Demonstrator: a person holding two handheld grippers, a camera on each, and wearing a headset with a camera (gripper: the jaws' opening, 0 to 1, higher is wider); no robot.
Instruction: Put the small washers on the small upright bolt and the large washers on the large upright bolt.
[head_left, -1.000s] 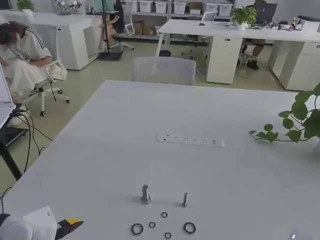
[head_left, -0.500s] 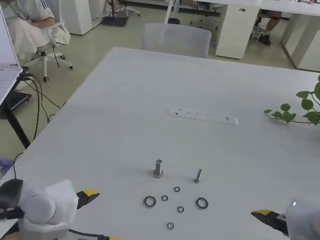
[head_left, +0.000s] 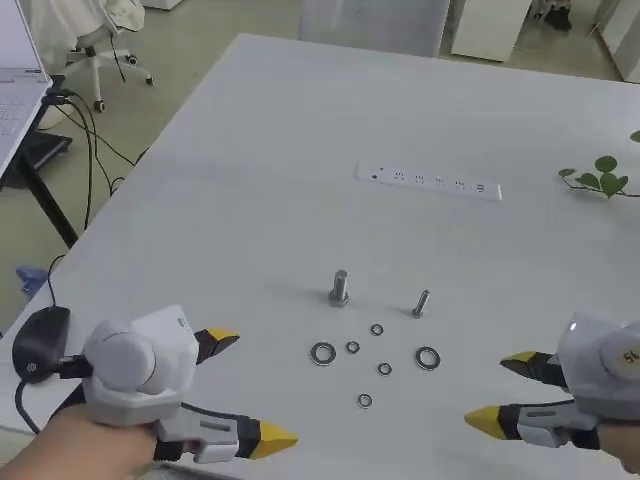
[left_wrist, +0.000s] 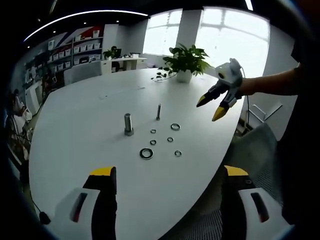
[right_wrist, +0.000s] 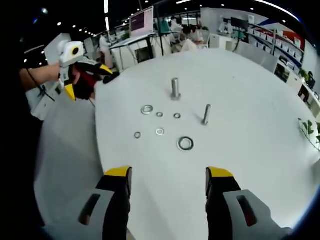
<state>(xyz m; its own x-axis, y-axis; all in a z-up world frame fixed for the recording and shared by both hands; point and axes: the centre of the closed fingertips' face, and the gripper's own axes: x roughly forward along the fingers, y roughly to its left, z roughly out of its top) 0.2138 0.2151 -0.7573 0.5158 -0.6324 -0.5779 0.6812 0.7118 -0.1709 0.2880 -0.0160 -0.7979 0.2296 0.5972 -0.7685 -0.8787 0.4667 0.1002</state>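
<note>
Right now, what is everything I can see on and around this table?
Table: one, white, carries everything below.
Large bolt: one, grey metal, upright, near the table's front.
Small bolt: one, grey metal, standing to the right of the large bolt.
Large washers: two, grey, flat on the table, one in front of each bolt.
Small washers: four, grey, scattered between the large washers.
Power strip: one, white, farther back on the table.
Plant: one, green leaves, at the table's right edge.
Cables: black, on the floor to the left.
Left tool: one, white with yellow-tipped jaws, open, bottom left.
Right tool: one, same colours, open, bottom right.
</note>
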